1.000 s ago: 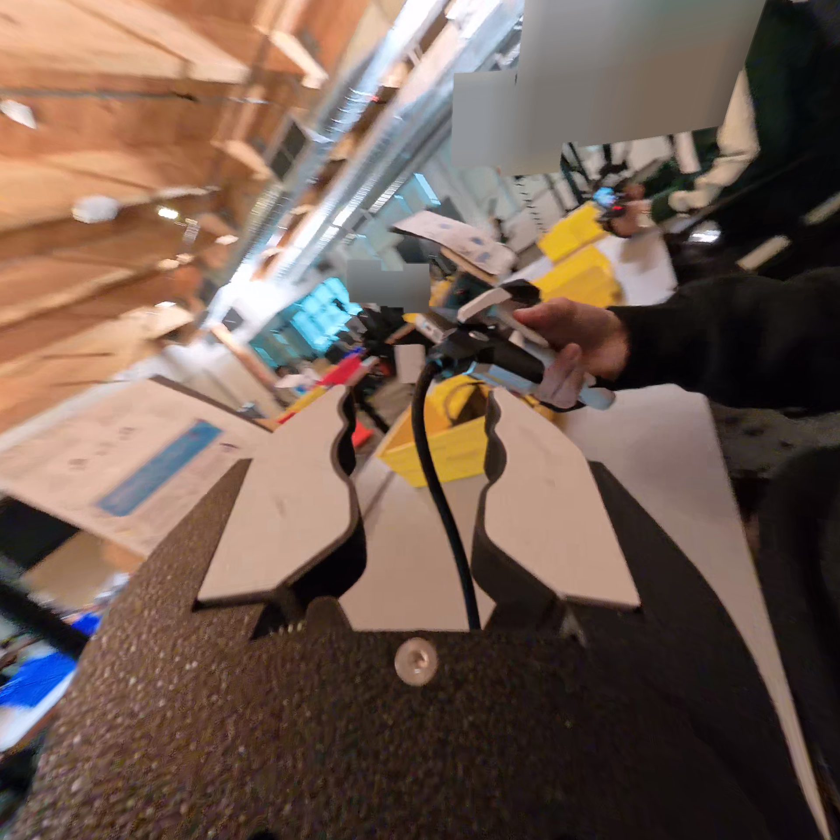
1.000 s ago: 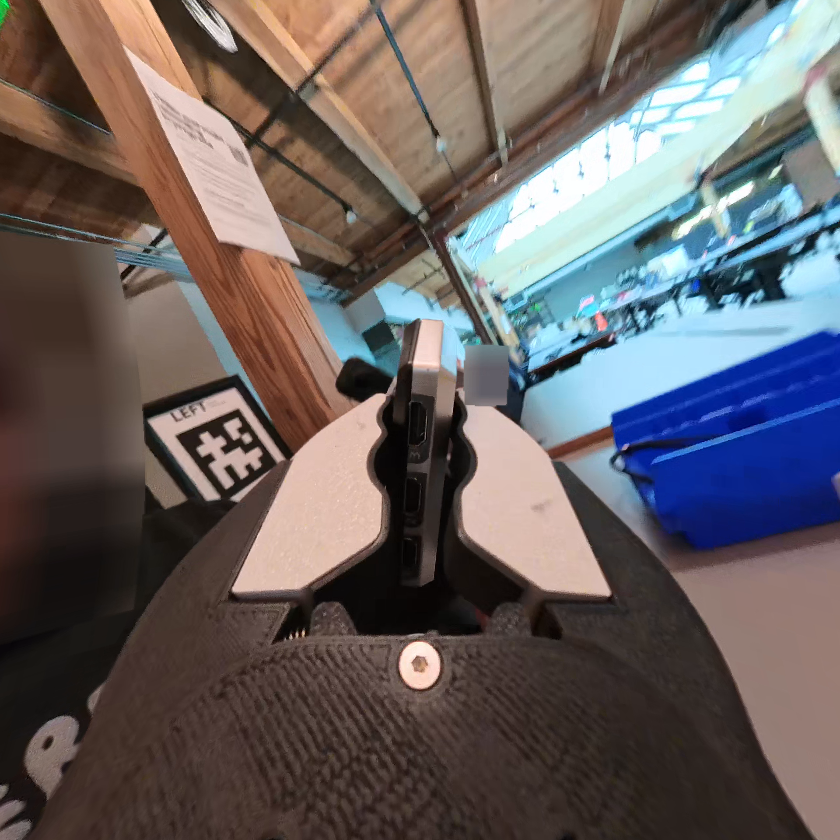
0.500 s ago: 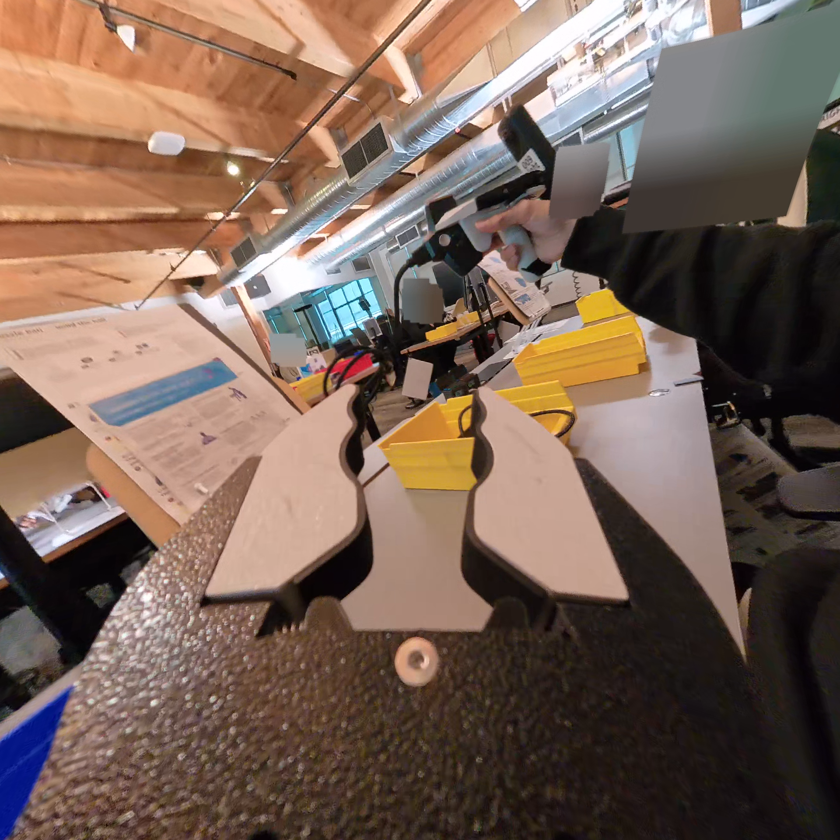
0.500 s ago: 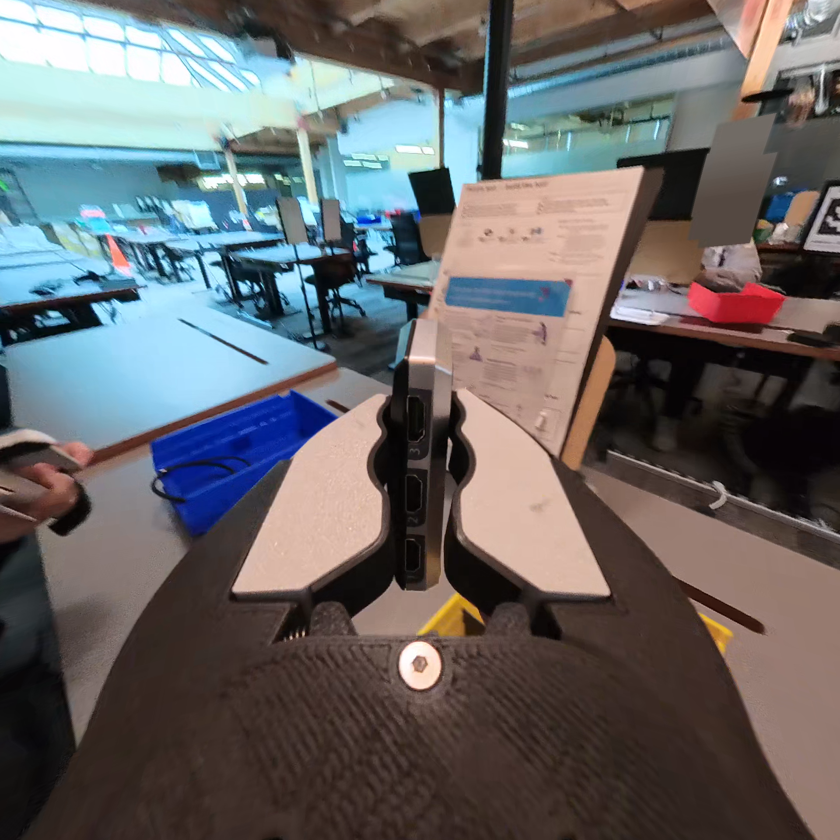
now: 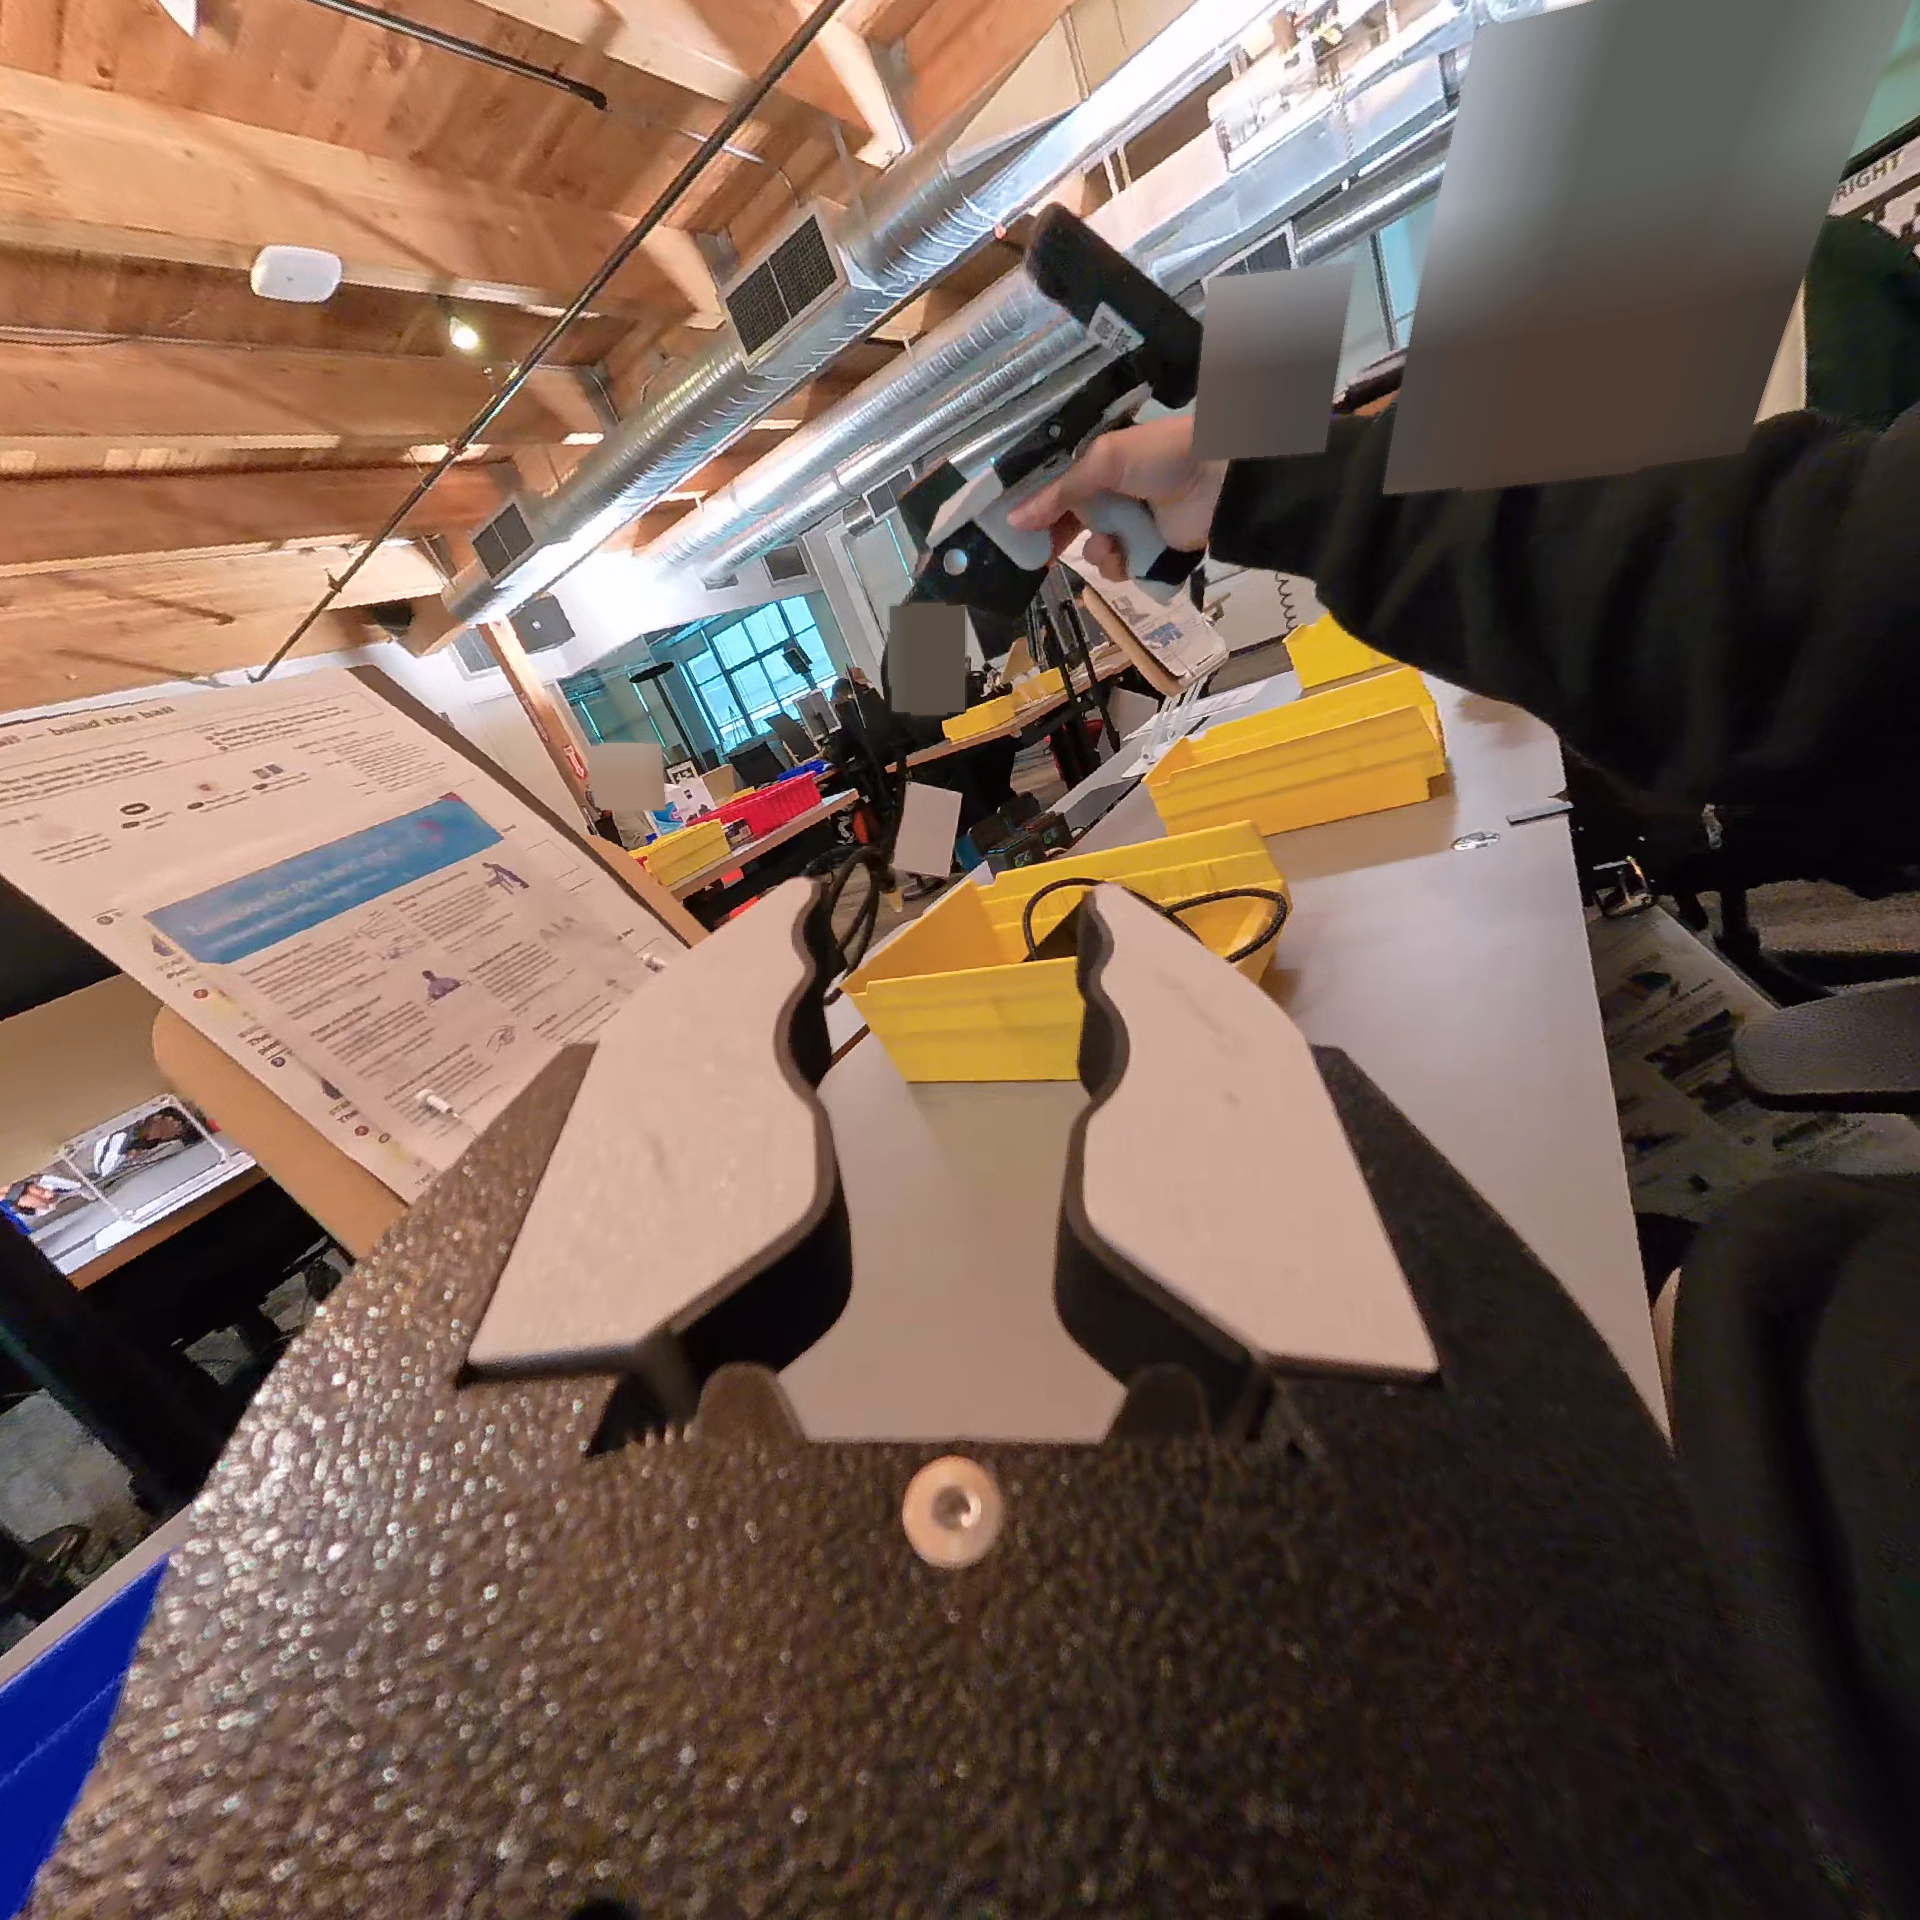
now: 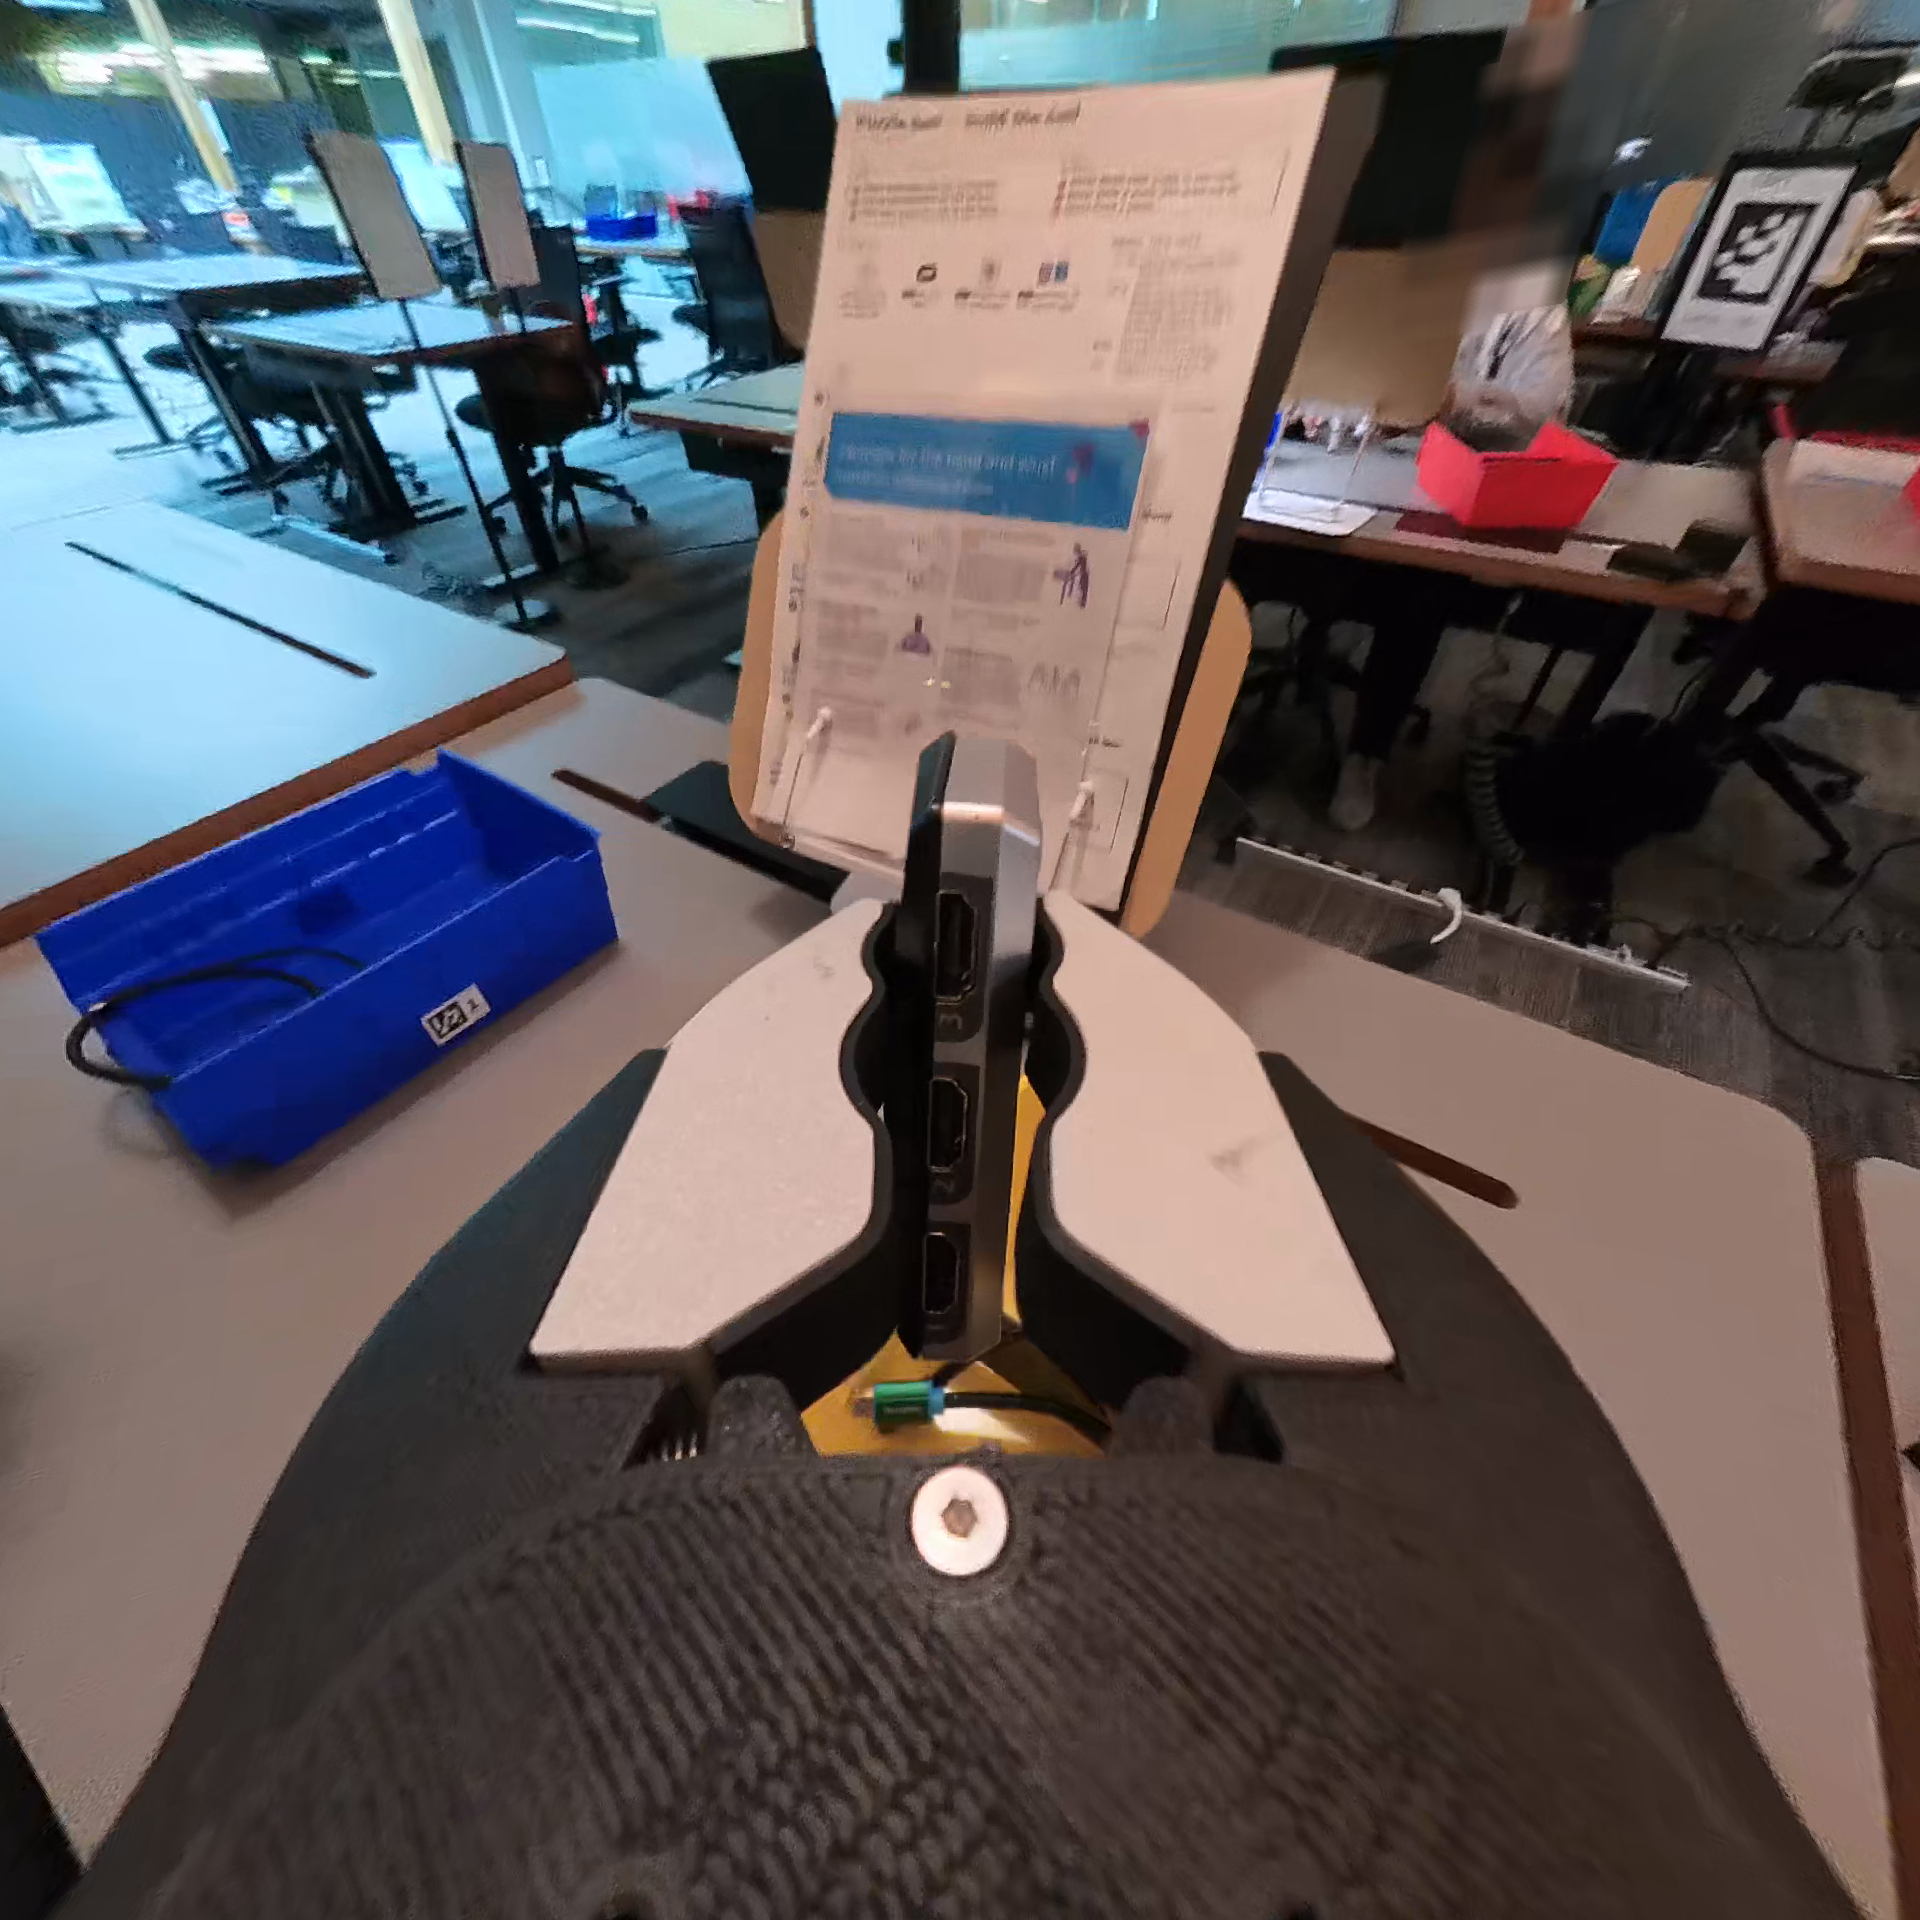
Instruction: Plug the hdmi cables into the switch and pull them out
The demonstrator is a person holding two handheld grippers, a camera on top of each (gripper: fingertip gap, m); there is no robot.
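Three empty ports face you on the switch (image 6: 971,1049), clamped upright in your right gripper (image 6: 961,1039) above the yellow bin (image 5: 1039,977); your left gripper (image 5: 951,997) gapes empty, so fetch a cable (image 5: 1153,914) from that bin.

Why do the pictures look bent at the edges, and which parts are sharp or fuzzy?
Left wrist view: a wide lens curves the ceiling beams; the open left tongs and yellow bin are fairly sharp, and the ceiling lamp glares. Right wrist view: the switch in the right tongs is crisp, while the paper sheet and far desks are smeared.
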